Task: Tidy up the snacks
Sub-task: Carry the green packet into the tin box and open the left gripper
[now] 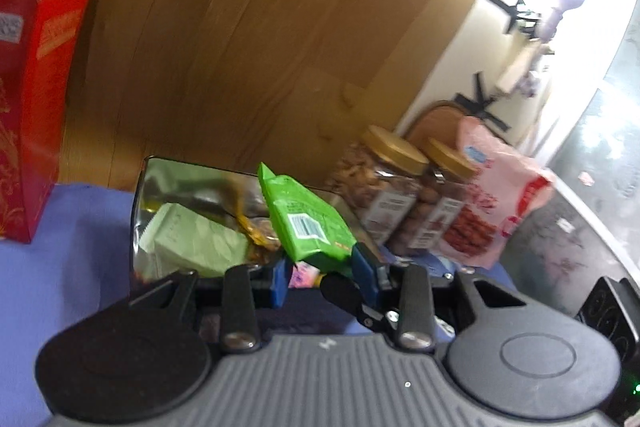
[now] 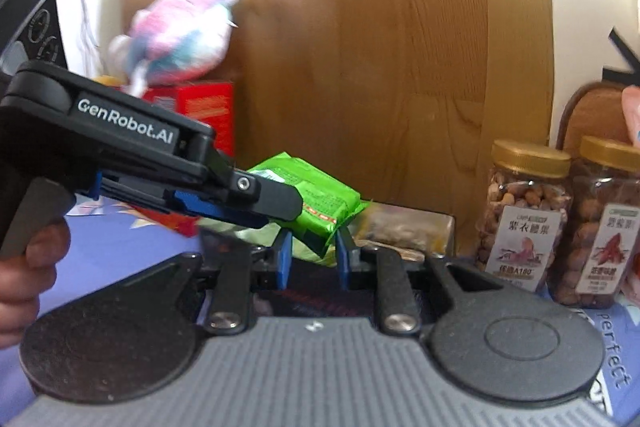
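Snack packet [image 1: 306, 217], bright green with a barcode on its back, is held up above a shiny metal tin [image 1: 160, 195] that stands on a purple cloth [image 1: 80, 247]. Both grippers meet at it. In the left wrist view the left gripper [image 1: 322, 273] points slightly downward and pinches the packet's lower end between its blue pads [image 1: 362, 259], the packet rising tilted up and to the left from the jaws. The black tip of the right gripper [image 1: 340, 293] crosses in front at the lower right of that grip.

In the right wrist view the right gripper [image 2: 312, 255] has its 2 blue fingers [image 2: 284, 259] on either side of the packet's near crimped corner, with pads close to the wrapper; blur keeps me from telling whether they press it. The left gripper reaches in from the left, angled down toward the packet, with a hand [image 2: 28, 255] wrapped around its grip at the left edge.

Inside the tin lie a pale green pouch [image 1: 192, 243] and a gold wrapper [image 1: 256, 231]. Just right of the tin stand 2 gold-lidded nut jars [image 2: 528, 211], with a pink bag [image 1: 492, 203] beside them. A red box [image 1: 36, 107] stands well to the left, a plush toy [image 2: 180, 35] above it.
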The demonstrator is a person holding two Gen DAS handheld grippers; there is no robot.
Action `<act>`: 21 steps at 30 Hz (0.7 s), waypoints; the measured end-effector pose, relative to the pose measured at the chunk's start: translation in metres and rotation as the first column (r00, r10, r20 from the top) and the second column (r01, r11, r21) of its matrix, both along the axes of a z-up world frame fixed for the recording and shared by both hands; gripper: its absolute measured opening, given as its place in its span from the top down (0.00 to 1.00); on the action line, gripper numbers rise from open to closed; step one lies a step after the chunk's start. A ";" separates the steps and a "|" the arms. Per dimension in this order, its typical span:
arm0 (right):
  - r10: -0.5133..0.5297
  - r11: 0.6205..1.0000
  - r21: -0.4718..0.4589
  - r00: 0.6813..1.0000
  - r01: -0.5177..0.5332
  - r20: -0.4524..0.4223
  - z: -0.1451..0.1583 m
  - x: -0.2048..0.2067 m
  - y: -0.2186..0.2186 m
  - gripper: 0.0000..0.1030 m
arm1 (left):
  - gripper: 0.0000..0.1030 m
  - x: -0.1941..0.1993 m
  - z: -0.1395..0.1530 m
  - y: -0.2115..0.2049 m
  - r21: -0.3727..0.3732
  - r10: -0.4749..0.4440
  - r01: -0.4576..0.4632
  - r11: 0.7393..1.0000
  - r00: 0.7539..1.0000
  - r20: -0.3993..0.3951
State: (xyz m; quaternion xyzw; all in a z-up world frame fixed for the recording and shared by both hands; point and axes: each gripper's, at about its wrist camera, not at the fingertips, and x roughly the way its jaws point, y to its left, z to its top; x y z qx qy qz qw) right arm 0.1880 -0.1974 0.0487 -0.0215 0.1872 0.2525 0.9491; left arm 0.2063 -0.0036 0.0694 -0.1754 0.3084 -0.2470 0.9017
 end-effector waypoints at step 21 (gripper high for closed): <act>0.001 0.985 0.173 0.991 0.023 -0.135 -0.002 -0.055 -0.047 0.67 | 0.64 -0.059 -0.010 0.007 0.152 0.097 -0.102 0.983 0.994 0.040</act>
